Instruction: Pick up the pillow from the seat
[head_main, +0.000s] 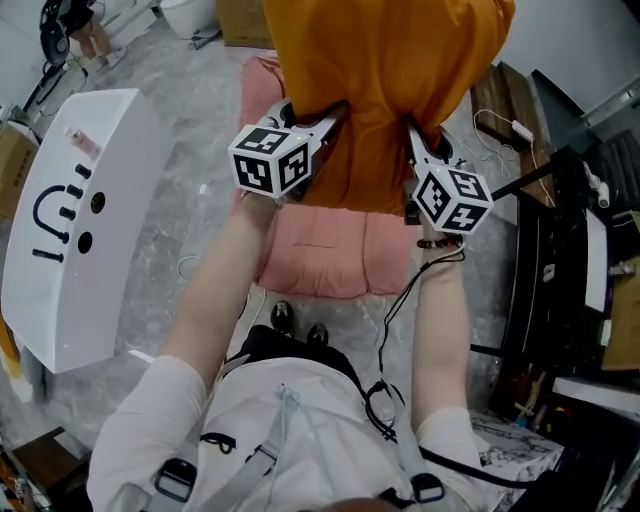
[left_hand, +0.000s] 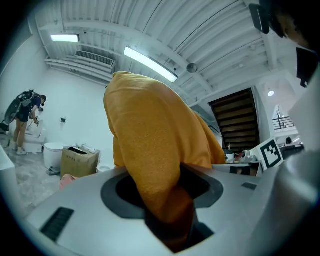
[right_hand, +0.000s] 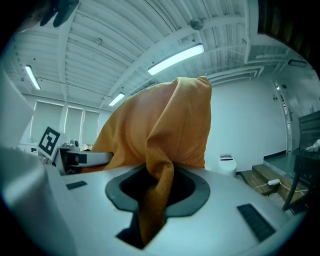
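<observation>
- Left gripper (head_main: 338, 110): jaws narrowed onto a thick fold of orange cloth at the pillow's near left edge. In the left gripper view the fold fills the gap between the jaws.
- Right gripper (head_main: 413, 135): jaws drawn closer than the left pair, pinching a thinner twisted tuck of the same cloth at the near right edge. The tuck runs right down the slot in the right gripper view.
- Pillow (head_main: 390, 90): orange, soft, large. It is held above the seat and clear of it, between the two grippers, with its bulk rising beyond both sets of jaws.
- Seat (head_main: 320, 250): pink cushioned pad, directly under the pillow and the grippers, with nothing lying on its visible part.
- Cable (head_main: 400, 300): black, trailing from the right wrist over the seat's near right corner.
- White cabinet (head_main: 80, 220): left of the seat, well apart from it, with black face-like marks on top.
- Wooden steps (head_main: 500, 100): right of the seat, beyond it.
- Risk, grip: each hold appears to be on cover cloth alone, not the filling. The thin right tuck looks likelier to slide out under the pillow's weight.
- Risk, balance: if one side lets go, the pillow would probably swing from the other and drop back onto the seat.
- Risk, snag: the loose cable could catch on the seat's edge.
</observation>
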